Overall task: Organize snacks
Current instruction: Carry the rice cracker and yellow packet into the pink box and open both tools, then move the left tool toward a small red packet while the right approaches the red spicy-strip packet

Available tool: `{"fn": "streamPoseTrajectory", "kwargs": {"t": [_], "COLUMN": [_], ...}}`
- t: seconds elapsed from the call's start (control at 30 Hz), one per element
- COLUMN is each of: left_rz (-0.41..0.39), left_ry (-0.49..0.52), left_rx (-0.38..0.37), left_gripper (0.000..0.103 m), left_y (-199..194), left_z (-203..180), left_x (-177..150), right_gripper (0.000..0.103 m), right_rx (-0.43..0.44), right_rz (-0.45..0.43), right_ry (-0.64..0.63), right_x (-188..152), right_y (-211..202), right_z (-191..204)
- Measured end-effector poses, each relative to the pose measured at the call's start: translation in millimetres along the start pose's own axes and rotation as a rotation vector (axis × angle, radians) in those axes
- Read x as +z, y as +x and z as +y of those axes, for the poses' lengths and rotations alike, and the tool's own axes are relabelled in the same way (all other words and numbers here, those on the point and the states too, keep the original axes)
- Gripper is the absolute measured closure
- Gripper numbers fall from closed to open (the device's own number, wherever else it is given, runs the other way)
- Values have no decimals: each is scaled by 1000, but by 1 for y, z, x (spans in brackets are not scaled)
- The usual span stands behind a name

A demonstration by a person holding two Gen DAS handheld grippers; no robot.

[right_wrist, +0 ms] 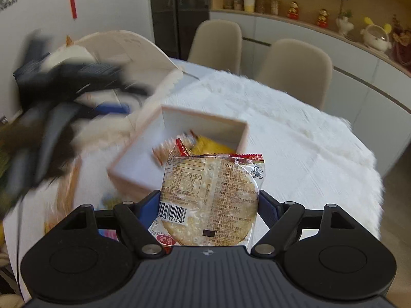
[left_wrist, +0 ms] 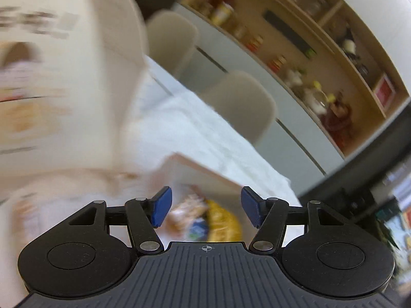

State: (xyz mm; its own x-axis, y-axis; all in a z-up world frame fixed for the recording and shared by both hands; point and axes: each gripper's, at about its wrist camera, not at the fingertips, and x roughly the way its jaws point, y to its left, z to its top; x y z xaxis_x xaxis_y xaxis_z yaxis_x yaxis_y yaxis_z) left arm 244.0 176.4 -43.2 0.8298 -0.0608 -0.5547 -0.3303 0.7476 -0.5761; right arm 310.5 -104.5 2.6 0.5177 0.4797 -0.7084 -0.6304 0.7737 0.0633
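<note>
A clear packet holding a round rice cracker [right_wrist: 209, 200] stands upright between the blue pads of my right gripper [right_wrist: 209, 201], which is shut on it. Just beyond it is a pale pink box [right_wrist: 205, 124] with a white inside, holding a red-edged packet [right_wrist: 181, 148] and a yellow packet [right_wrist: 210, 146]. In the left wrist view my left gripper [left_wrist: 205, 206] is open, with nothing between its pads. It hovers over the same box [left_wrist: 205, 169], where the yellow packet [left_wrist: 223, 220] and a cracker packet [left_wrist: 187, 210] show blurred.
A large beige box lid [right_wrist: 128, 51] stands behind and left of the box, filling the left wrist view's left side [left_wrist: 64, 77]. A white fluffy cloth [right_wrist: 295, 141] covers the table. Two beige chairs [right_wrist: 295, 64] stand at its far edge. Loose packets [right_wrist: 108, 200] lie near the box.
</note>
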Motion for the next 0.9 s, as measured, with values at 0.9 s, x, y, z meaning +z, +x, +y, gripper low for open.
{"fn": "streamPoseTrajectory", "kwargs": {"t": [0.9], "left_rz": [257], "left_ry": [114], "left_rx": [87], "left_gripper": [38], "left_y": [-35], "left_z": [19], "left_x": [-122], "right_gripper": [20], "right_rx": [31], "right_rz": [121], "right_ry": [26], "right_x": [-77], "right_y": [4], "right_z": [13]}}
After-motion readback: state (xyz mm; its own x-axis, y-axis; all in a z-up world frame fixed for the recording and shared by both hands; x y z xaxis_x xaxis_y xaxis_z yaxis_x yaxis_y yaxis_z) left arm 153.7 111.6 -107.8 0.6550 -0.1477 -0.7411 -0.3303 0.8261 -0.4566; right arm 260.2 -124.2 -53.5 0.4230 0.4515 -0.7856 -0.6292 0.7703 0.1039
